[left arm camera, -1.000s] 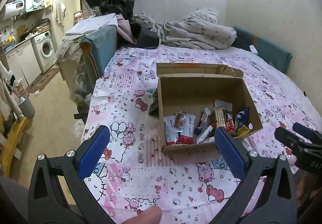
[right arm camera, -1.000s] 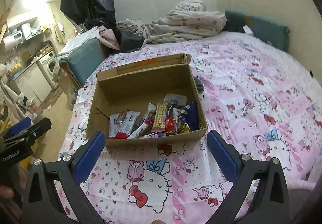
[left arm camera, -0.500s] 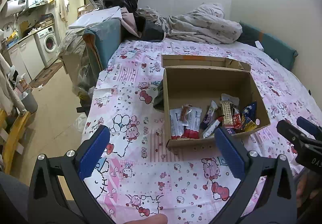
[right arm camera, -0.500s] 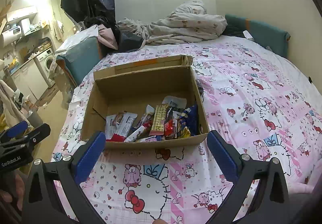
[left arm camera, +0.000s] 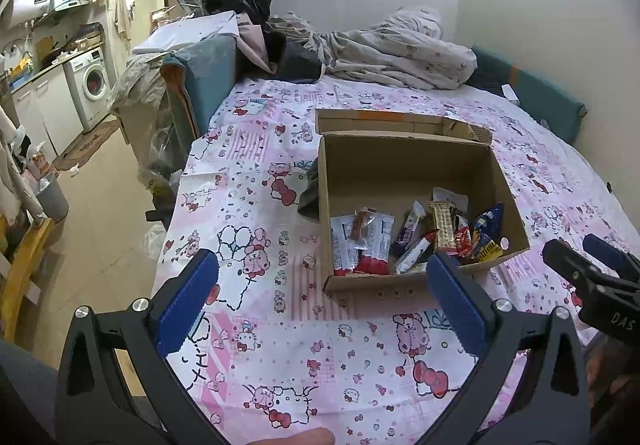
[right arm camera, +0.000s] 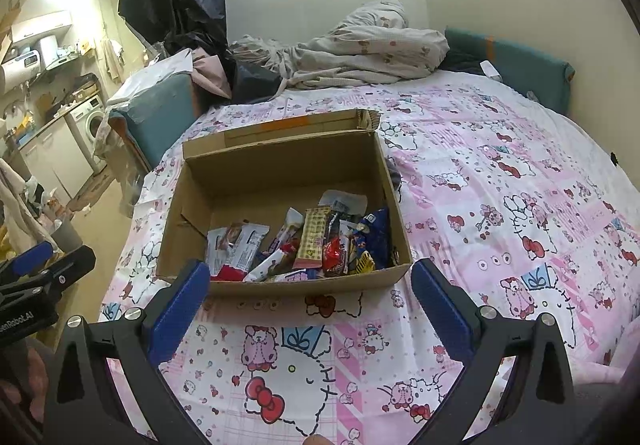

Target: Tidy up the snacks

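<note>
Snacks (right arm camera: pixel 304 241) in bright foil and paper wrappers lie heaped along the near wall of an open brown cardboard box (right arm camera: pixel 280 169), which sits on a bed covered with a pink and white cartoon-cat sheet (right arm camera: pixel 500 205). Far half of the box floor is bare. Both tools hang above the sheet on the near side of the box, touching nothing. Left gripper (left arm camera: pixel 322 297), black with blue pads, has its fingers spread wide and empty. Right gripper (right arm camera: pixel 310 303), the same make, is also spread wide and empty.

Likely risks: the wrappers overlap and look slick, so a pinch could catch two packets at once or let one slip. The mattress probably gives under pressure, and the light box might slide or tip if a finger pushes on its near wall. With both tools close together at that wall, they could knock into each other.

Room: a crumpled grey duvet (left arm camera: pixel 400 49) lies at the far end of the bed by a white wall. To the left, a floor leads to a white washing machine (left arm camera: pixel 94 79) under cluttered shelves.
</note>
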Demonstrator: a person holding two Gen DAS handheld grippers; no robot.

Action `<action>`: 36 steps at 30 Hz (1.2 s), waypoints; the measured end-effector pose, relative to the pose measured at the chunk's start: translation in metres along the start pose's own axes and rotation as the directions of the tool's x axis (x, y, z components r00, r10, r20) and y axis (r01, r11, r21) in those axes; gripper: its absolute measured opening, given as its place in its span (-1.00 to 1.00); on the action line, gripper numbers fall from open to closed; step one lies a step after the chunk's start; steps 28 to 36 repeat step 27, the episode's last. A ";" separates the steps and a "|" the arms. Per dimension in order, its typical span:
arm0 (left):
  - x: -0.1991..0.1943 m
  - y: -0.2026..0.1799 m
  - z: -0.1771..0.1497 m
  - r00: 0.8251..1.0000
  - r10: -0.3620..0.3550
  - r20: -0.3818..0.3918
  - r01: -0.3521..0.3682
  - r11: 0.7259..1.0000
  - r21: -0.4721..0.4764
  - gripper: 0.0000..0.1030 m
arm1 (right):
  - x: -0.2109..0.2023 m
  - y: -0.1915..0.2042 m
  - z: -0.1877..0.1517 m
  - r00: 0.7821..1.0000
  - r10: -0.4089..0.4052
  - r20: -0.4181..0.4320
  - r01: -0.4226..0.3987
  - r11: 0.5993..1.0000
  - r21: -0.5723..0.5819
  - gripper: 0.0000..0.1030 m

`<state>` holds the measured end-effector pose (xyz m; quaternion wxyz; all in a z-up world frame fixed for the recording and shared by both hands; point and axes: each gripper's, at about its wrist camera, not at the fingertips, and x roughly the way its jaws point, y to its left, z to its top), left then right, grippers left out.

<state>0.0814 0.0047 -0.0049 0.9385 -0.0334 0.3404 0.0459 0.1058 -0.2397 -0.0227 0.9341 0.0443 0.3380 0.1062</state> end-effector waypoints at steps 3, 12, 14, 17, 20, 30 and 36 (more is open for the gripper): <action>0.000 -0.002 -0.001 1.000 -0.002 0.004 0.002 1.000 0.007 0.99 | 0.000 0.000 0.000 1.000 -0.001 0.001 0.001 1.000 -0.003 0.99; -0.003 -0.005 -0.001 1.000 -0.004 0.009 0.004 1.000 0.011 0.99 | 0.001 0.001 0.000 1.000 0.001 -0.006 -0.001 1.000 -0.008 1.00; -0.003 -0.004 -0.001 1.000 -0.005 0.008 0.005 1.000 0.011 0.99 | 0.001 0.001 0.000 1.000 0.000 -0.004 0.000 1.000 -0.008 1.00; -0.003 -0.005 -0.002 1.000 -0.003 0.003 0.003 1.000 0.011 0.99 | 0.001 0.001 0.000 1.000 0.000 -0.005 0.000 1.000 -0.008 1.00; -0.003 -0.006 -0.002 1.000 -0.002 0.000 0.002 1.000 0.013 0.99 | 0.001 0.001 0.000 1.000 0.000 -0.004 0.000 1.000 -0.008 0.99; -0.001 -0.007 -0.003 1.000 -0.001 -0.013 0.001 1.000 0.003 0.99 | 0.000 0.002 0.001 1.000 0.005 -0.001 -0.005 1.000 -0.013 1.00; -0.001 -0.007 -0.003 1.000 -0.001 -0.013 0.001 1.000 0.003 0.99 | 0.000 0.002 0.001 1.000 0.005 -0.001 -0.005 1.000 -0.013 1.00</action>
